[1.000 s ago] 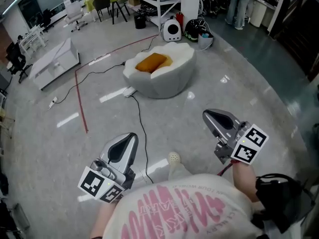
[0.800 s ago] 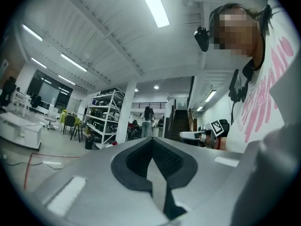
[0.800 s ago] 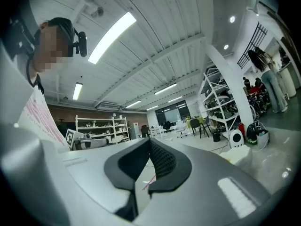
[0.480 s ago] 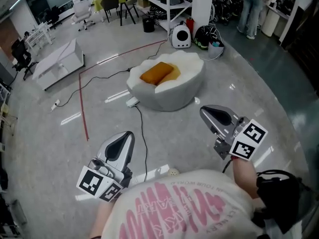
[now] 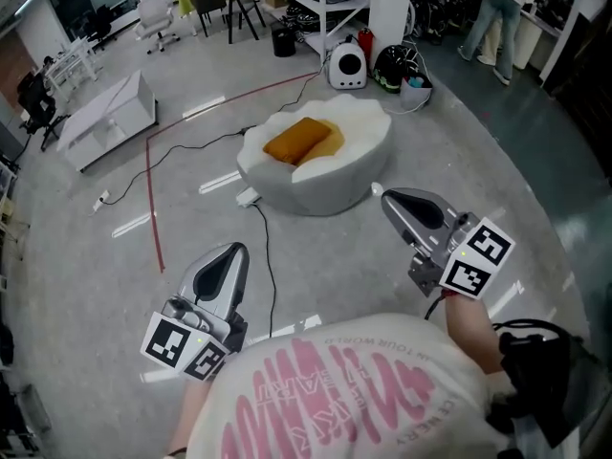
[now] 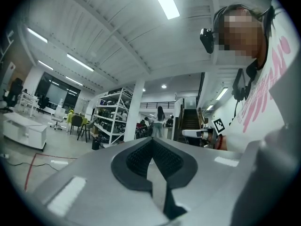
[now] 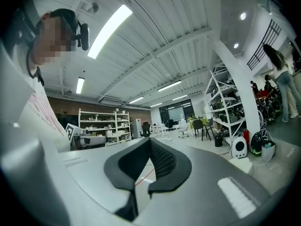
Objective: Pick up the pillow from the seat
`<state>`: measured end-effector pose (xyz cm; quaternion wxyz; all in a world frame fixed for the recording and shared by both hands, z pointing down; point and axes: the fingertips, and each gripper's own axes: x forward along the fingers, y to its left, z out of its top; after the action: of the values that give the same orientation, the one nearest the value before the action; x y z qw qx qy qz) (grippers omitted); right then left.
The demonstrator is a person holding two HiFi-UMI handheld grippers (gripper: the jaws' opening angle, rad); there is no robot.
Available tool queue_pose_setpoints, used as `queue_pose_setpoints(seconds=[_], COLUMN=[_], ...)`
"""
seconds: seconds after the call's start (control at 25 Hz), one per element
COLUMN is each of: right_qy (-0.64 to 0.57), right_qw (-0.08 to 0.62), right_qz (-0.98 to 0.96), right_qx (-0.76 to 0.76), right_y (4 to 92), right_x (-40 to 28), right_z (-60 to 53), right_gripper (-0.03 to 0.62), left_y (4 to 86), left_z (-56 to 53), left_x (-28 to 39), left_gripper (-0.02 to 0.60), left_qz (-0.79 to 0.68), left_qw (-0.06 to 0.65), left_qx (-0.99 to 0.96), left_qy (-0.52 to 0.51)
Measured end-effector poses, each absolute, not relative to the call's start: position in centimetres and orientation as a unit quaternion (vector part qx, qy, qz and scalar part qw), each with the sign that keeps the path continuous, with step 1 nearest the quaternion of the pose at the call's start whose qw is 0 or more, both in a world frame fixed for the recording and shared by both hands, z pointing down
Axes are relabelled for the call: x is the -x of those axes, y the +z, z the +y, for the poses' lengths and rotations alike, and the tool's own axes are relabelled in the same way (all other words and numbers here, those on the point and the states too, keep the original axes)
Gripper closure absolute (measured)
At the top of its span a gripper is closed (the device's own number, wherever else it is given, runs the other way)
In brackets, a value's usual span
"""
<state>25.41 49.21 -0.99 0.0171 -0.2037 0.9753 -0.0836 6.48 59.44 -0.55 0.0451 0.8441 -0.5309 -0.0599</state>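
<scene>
An orange pillow point(image 5: 296, 140) lies in the hollow of a round white seat point(image 5: 356, 172) on the grey floor, in the upper middle of the head view. Both grippers are held level in front of the person, well short of the seat. My left gripper point(image 5: 229, 252) is at the lower left, its jaws shut with nothing between them, and its own view shows the pads point(image 6: 141, 158) meeting. My right gripper point(image 5: 391, 200) is nearer the seat's right side, also shut and empty point(image 7: 149, 149). Neither gripper view shows the pillow.
A black cable point(image 5: 272, 256) runs from a power strip point(image 5: 247, 197) beside the seat back towards the person. A red tape line point(image 5: 151, 199) marks the floor at left. A white bench point(image 5: 107, 120), a white round appliance point(image 5: 347, 65), shelving and a standing person point(image 5: 497, 22) are farther back.
The seat with the pillow has come nearer and sits lower in the head view. Both grippers have travelled forward with the person, still shut. The shoe seen a second ago is out of sight.
</scene>
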Motion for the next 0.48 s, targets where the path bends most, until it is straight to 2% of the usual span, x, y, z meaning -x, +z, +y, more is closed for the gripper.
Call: queue_pose_setpoints(seconds=[0.48], right_qy=[-0.109], right_qw=[0.032], right_qz=[0.964], right_qx=[0.242], right_y=[0.5], right_x=[-26.8], right_z=[47.1], right_gripper=[0.588], left_y=[0.3], left_z=[56.5], left_x=[-5.5], left_gripper=[0.566], left_qz=[-0.527], left_qw=[0.059], left_qx=[-0.845], left_qy=[-0.071])
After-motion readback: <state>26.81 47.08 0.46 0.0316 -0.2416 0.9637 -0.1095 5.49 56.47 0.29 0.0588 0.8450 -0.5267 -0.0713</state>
